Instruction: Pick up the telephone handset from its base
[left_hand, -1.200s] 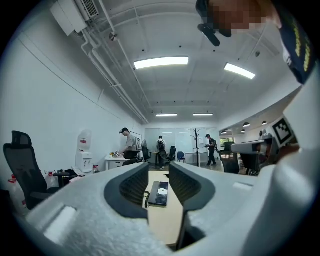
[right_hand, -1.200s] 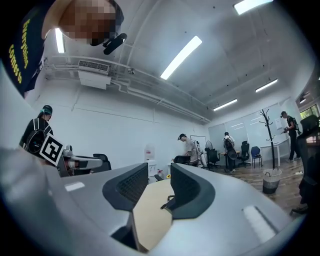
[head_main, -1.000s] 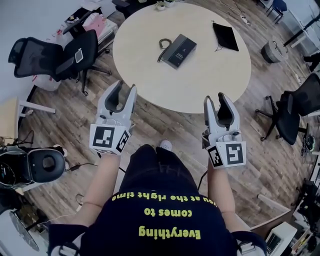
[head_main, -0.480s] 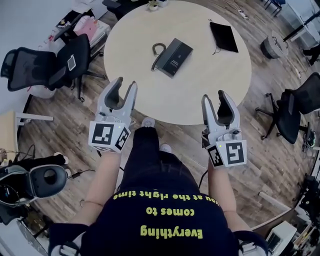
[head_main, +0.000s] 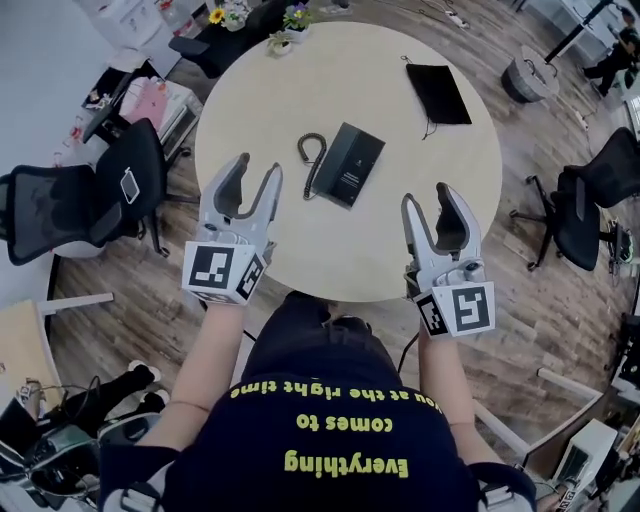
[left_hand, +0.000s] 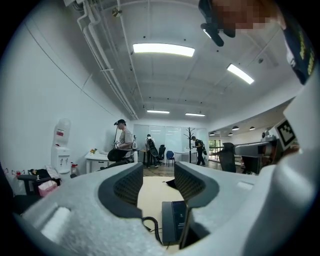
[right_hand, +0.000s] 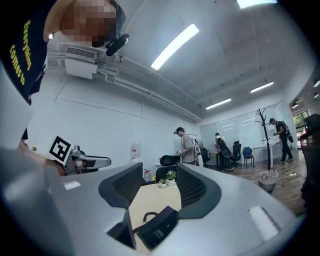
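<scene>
A dark flat telephone (head_main: 347, 164) lies in the middle of the round pale table (head_main: 420, 240), its handset along its left side and a coiled cord (head_main: 309, 150) curling off to the left. My left gripper (head_main: 257, 166) hovers over the table's near left part, just short of the cord; its jaws have just been opening and nothing is between them. My right gripper (head_main: 428, 196) stands over the near right edge, jaws likewise just opening and empty. The telephone (left_hand: 175, 220) shows low between the jaws in the left gripper view, and the telephone (right_hand: 157, 227) likewise in the right gripper view.
A black pouch (head_main: 437, 93) lies at the table's far right, and small flower pots (head_main: 285, 25) at its far edge. Office chairs (head_main: 70, 205) stand left and another chair (head_main: 590, 200) right. A basket (head_main: 527, 78) sits on the floor. People stand far across the room.
The view has closed in on the table: both grippers, earlier over the floor, now reach over its near edge. The telephone lies nearer to them. Both pairs of jaws stand a little wider.
</scene>
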